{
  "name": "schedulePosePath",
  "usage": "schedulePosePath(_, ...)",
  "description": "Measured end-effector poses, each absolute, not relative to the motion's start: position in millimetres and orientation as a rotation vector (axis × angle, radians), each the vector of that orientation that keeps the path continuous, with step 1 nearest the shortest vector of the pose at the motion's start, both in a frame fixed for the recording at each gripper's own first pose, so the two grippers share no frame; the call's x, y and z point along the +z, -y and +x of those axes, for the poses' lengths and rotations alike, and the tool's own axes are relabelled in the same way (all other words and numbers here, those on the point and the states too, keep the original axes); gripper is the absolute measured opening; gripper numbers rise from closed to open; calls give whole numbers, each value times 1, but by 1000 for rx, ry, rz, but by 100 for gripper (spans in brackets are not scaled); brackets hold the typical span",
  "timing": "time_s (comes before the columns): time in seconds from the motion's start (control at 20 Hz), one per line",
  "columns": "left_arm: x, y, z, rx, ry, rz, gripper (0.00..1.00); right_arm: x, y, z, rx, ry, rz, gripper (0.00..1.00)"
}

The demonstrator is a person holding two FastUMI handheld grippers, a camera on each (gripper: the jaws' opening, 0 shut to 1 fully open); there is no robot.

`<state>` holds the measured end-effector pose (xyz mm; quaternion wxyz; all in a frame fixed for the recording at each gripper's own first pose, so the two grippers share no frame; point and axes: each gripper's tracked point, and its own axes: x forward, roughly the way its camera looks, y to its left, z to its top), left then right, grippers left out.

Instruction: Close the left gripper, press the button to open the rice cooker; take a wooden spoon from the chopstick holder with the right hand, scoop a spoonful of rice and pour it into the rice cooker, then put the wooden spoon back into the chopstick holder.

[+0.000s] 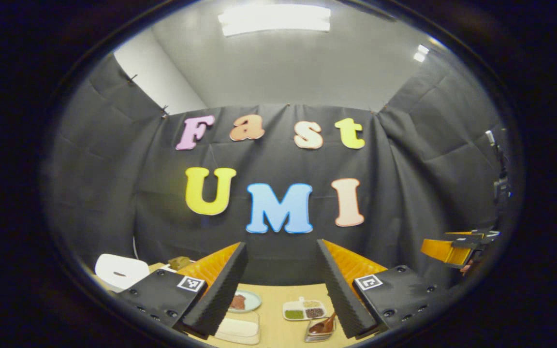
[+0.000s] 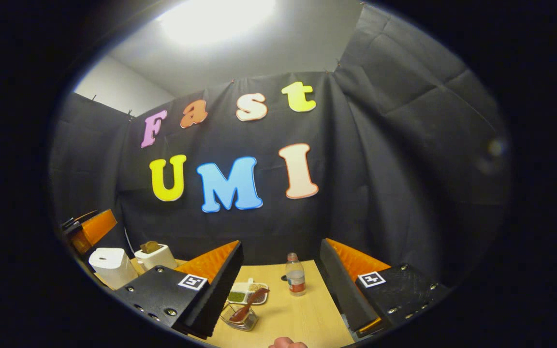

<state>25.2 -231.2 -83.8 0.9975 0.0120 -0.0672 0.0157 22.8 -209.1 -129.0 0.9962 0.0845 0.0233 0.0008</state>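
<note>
Above the bench [image 2: 302, 314], both tools hang with jaws wide and empty: left tool [image 1: 282, 290], right tool [image 2: 281, 290]. Left of the right tool stands the white rice cooker [image 2: 111, 266]; the wooden spoon [image 2: 247, 307] rests in a clear holder [image 2: 240, 320].

In the left gripper view, a pale wooden table [image 1: 278, 309] lies before me. On it sits a white divided dish [image 1: 303, 309] with green, dark and tan grains in separate compartments. Left of it, near but apart, is a small round plate [image 1: 244, 300] carrying a reddish-brown piece. In the right gripper view I see a clear bottle [image 2: 296, 275] with a red label standing upright toward the table's far edge, just right of the divided dish. Black cloth [image 1: 90, 183] hangs behind and on both sides. Above it are a white wall [image 1: 153, 77] and a bright ceiling light [image 1: 274, 19].
</note>
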Motion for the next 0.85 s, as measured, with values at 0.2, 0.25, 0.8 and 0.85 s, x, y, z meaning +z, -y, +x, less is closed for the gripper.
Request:
schedulePosePath(0.2,-176,320,53,-69,96,-67,95,-183,248,42,-19,40,135,98)
schedulePosePath(0.25,-209,338,62,-87,50,-106,97,-200,256,46,-29,53,127,98)
schedulePosePath(0.8,-418,404,117,-19,-92,-132,96,-360,304,79,-74,-43,163,98)
schedulePosePath(0.85,-414,411,125,-17,-60,-106,98,-366,303,80,-61,-47,148,98)
